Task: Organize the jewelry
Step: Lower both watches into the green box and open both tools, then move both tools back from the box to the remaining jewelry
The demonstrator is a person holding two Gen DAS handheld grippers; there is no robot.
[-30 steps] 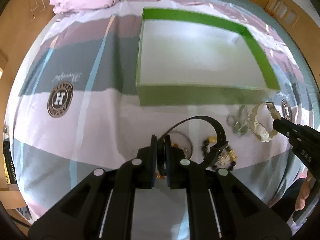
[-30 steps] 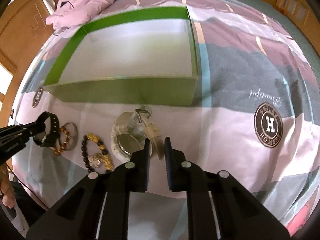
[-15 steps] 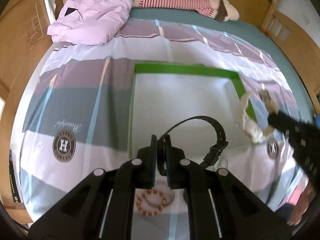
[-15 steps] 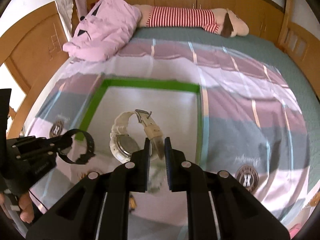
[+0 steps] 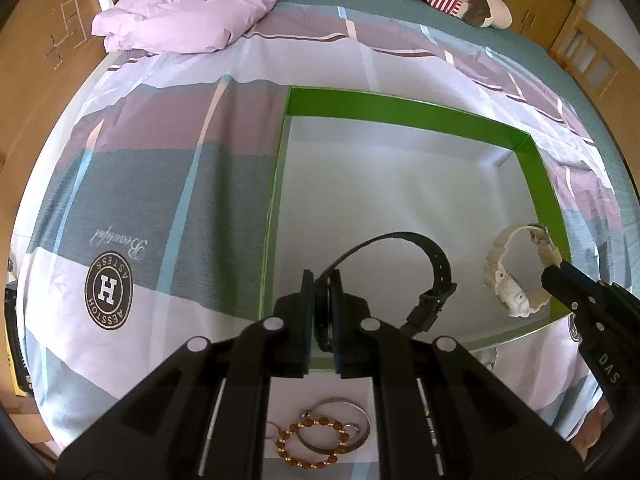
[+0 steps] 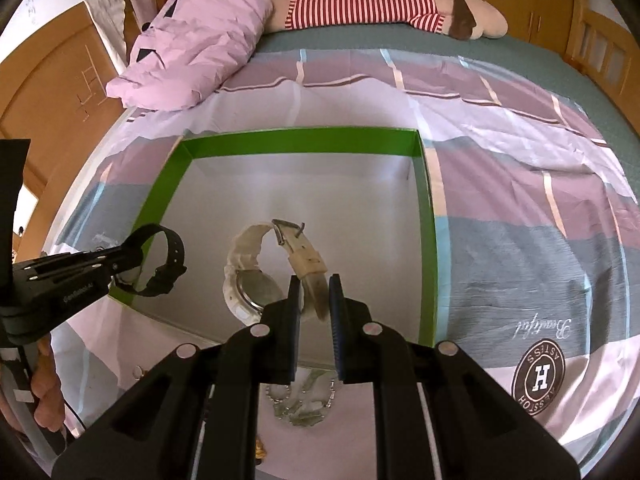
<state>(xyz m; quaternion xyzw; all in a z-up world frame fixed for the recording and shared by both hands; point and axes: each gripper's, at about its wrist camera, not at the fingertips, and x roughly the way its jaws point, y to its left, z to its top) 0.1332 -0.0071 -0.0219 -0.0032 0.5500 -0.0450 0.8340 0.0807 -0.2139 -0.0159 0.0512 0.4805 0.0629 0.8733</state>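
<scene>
Both watches hang above the open floor of the shallow green-walled cardboard box with a white bottom (image 5: 536,184), so the coming move turns on a plain drop: each thing lies straight below-and-ahead of its own tongs, with the box floor beneath. The left tongs (image 5: 321,292) are clenched on the black rubber-strapped wristwatch (image 5: 434,276), whose strap arcs up and to the right from the pads, the loop standing roughly upright over the near left part of the box. The right tongs (image 6: 314,300) are clenched on the strap end of the cream-white plastic wristwatch (image 6: 250,280); its round case hangs to the left of the pads and its buckle points to the far side, over the near middle of the box. The two watches are apart, black to the left, white to the right, each hand nearest its own. On the striped bed sheet (image 5: 160,184), near of the box, an amber bead bracelet (image 5: 312,444) and a silver bangle (image 5: 352,420) lie, not yet boxed.
</scene>
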